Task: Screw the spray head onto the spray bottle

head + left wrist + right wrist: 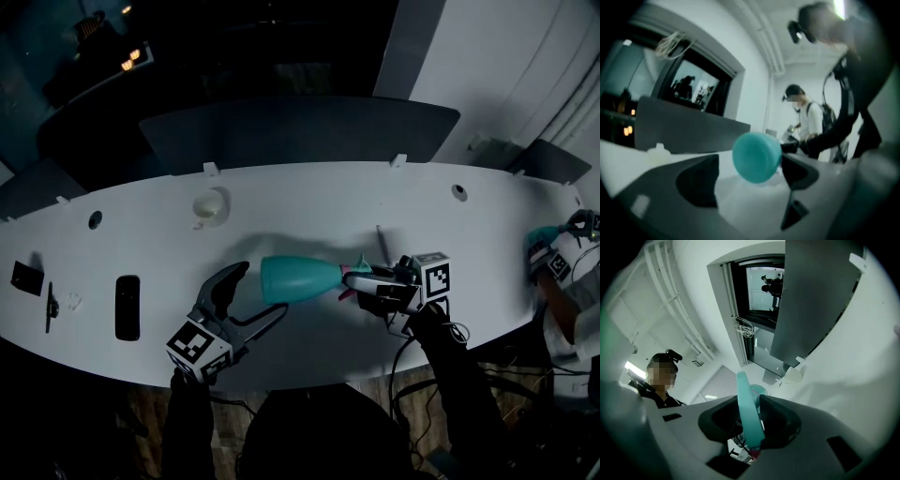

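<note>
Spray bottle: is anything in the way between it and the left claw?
Nothing visible. The base of the spray bottle sits between the jaws of the open left claw; the right claw grips the spray head.

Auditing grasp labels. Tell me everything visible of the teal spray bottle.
The spray bottle is smooth, opaque teal, plastic by its look, wide at the round flat base and tapering to the neck. It lies on its side over the white table, base toward the left gripper, whose fingers stand apart round the base without clamping it. The spray head sits at its neck, pinched by the fingers of the right gripper. Whether the bottle touches the table is unclear.
</note>
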Demonstrator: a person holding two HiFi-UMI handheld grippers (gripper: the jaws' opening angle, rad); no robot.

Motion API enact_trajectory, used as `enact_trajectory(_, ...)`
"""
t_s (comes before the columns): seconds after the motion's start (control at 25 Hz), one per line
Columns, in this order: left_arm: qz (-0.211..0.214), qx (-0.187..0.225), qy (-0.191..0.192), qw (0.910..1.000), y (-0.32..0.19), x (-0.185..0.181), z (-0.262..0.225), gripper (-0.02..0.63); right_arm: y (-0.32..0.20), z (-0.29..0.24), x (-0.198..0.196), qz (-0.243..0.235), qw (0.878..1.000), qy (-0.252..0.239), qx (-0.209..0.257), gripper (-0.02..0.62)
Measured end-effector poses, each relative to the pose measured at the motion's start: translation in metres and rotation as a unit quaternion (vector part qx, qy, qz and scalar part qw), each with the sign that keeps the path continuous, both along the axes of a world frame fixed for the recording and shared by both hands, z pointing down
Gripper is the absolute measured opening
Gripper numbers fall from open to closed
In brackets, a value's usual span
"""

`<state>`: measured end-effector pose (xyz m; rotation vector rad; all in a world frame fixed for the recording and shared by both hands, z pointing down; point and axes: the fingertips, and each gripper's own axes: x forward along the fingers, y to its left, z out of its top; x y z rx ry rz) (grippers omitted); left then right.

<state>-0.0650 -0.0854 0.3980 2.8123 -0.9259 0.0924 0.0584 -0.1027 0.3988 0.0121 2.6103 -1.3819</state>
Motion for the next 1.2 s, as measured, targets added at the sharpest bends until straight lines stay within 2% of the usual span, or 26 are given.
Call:
enact_trajectory(0.04,0.01,-0.038,0.056,0.9977,0.001,-0.003,-0.003,0.42,0.001,-0.001,0.0,-0.005,1.0,0.004,0.005,0.132)
enact_trajectory(0.08,0.024,-0.074,0.116,0.9902,0.003,-0.004,-0.007,0.42,0.003,-0.001,-0.001,-0.013,1.0,0.01,0.01,0.132)
enact_trajectory(0.16,0.054,-0.141,0.216,0.9646,0.005,-0.002,-0.013,0.42,0.008,-0.003,-0.004,-0.029,0.999,0.018,0.021,0.132)
enact_trajectory(0.24,0.074,-0.196,0.257,0.9432,0.006,0.002,-0.009,0.42,0.014,-0.007,-0.008,-0.042,0.999,0.014,0.03,0.132)
enact_trajectory(0.32,0.096,-0.231,0.258,0.9331,0.01,0.008,-0.002,0.42,0.018,-0.009,-0.01,-0.053,0.998,0.009,0.036,0.132)
enact_trajectory(0.44,0.123,-0.247,0.241,0.9306,0.016,0.017,0.003,0.42,0.018,-0.006,-0.008,-0.058,0.997,0.016,0.04,0.132)
enact_trajectory(0.52,0.132,-0.228,0.221,0.9389,0.019,0.019,0.003,0.42,0.019,-0.004,-0.007,-0.059,0.997,0.024,0.04,0.132)
enact_trajectory(0.56,0.132,-0.207,0.201,0.9483,0.021,0.02,0.002,0.417,0.018,-0.005,-0.008,-0.057,0.997,0.022,0.039,0.132)
enact_trajectory(0.6,0.132,-0.176,0.167,0.9612,0.023,0.022,0.002,0.417,0.017,-0.005,-0.008,-0.054,0.998,0.021,0.036,0.132)
enact_trajectory(0.68,0.13,-0.082,0.055,0.9866,0.028,0.03,0.008,0.416,0.015,-0.002,-0.006,-0.045,0.998,0.024,0.029,0.132)
enact_trajectory(0.72,0.128,-0.025,-0.015,0.9914,0.03,0.033,0.012,0.416,0.015,0.001,-0.005,-0.04,0.998,0.03,0.026,0.132)
enact_trajectory(0.76,0.124,0.029,-0.083,0.9883,0.031,0.036,0.016,0.416,0.014,0.004,-0.004,-0.036,0.998,0.036,0.023,0.132)
enact_trajectory(0.84,0.11,0.117,-0.188,0.969,0.03,0.038,0.02,0.414,0.014,0.008,-0.004,-0.03,0.999,0.04,0.017,0.132)
enact_trajectory(0.92,0.092,0.175,-0.249,0.9481,0.027,0.038,0.019,0.414,0.013,0.007,-0.004,-0.021,0.999,0.031,0.013,0.132)
enact_trajectory(1.0,0.076,0.202,-0.29,0.9326,0.024,0.039,0.023,0.416,0.012,0.007,-0.003,-0.013,0.999,0.029,0.016,0.131)
enact_trajectory(1.04,0.071,0.2,-0.296,0.9311,0.023,0.039,0.025,0.417,0.011,0.008,-0.004,-0.011,0.999,0.03,0.017,0.132)
enact_trajectory(1.08,0.066,0.19,-0.285,0.9372,0.022,0.039,0.025,0.417,0.011,0.008,-0.004,-0.008,0.999,0.03,0.018,0.131)
enact_trajectory(1.12,0.059,0.171,-0.249,0.9515,0.021,0.038,0.023,0.419,0.009,0.007,-0.003,-0.004,1.0,0.026,0.017,0.131)
enact_trajectory(1.16,0.047,0.14,-0.187,0.9711,0.019,0.034,0.016,0.422,0.008,0.006,-0.002,0.002,1.0,0.019,0.016,0.132)
enact_trajectory(1.2,0.033,0.095,-0.108,0.9891,0.016,0.027,0.009,0.422,0.007,0.003,-0.001,0.007,1.0,0.011,0.017,0.132)
